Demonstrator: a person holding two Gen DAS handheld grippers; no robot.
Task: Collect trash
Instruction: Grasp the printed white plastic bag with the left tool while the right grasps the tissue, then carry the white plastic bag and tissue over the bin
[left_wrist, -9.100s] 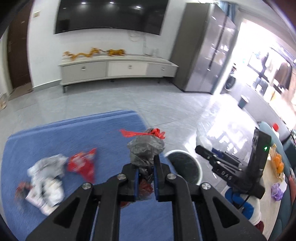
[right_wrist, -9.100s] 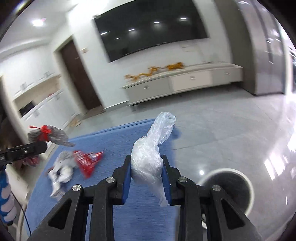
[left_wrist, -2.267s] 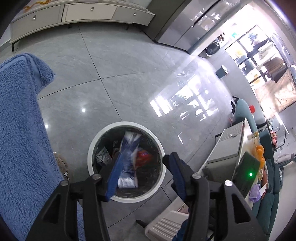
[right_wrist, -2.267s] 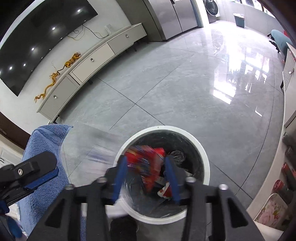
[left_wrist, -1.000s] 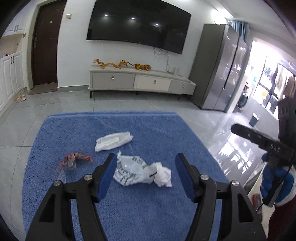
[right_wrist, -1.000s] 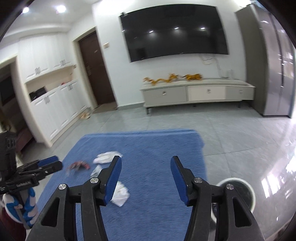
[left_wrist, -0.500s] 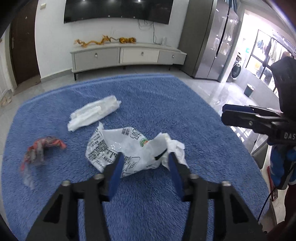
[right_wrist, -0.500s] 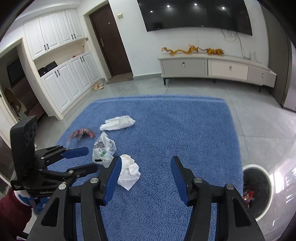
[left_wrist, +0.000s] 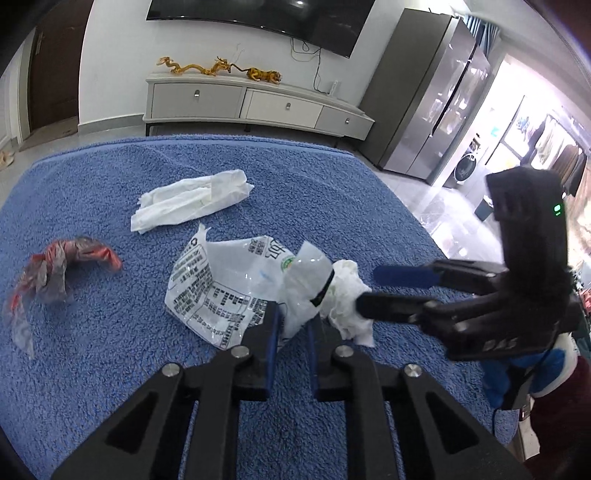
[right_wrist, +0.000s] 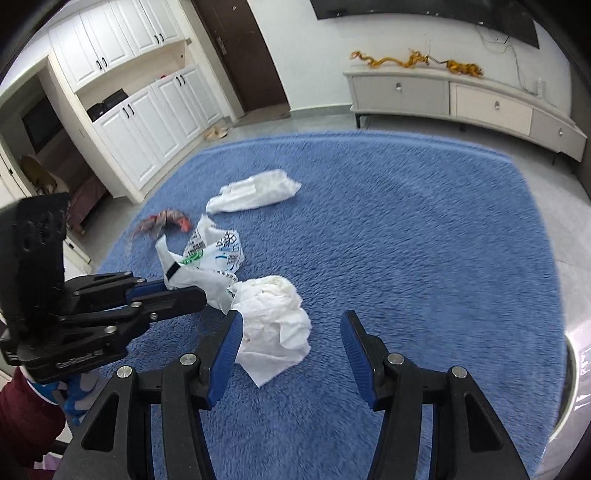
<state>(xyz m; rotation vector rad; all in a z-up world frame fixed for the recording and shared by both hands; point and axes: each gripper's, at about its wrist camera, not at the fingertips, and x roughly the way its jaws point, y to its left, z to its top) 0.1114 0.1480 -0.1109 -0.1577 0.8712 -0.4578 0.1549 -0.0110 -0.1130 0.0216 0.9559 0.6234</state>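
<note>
Left gripper (left_wrist: 291, 332) jaws have just closed on the printed plastic bag (left_wrist: 221, 291); lift it clear while the right gripper (right_wrist: 291, 350), jaws open, drops around the crumpled tissue (right_wrist: 273, 317) beside that bag

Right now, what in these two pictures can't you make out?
- Left wrist view: the left gripper covers the near edge of the printed plastic wrapper it pinches.
- Right wrist view: the trash bin is cut off by the right edge.
- Both views: the wrapper's print is too small to read.

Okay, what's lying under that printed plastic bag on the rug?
Only the blue rug shows around the printed plastic bag. The left claw pinches its edge, and a crumpled tissue lies beside it. Whatever the bag covers is hidden.
</note>
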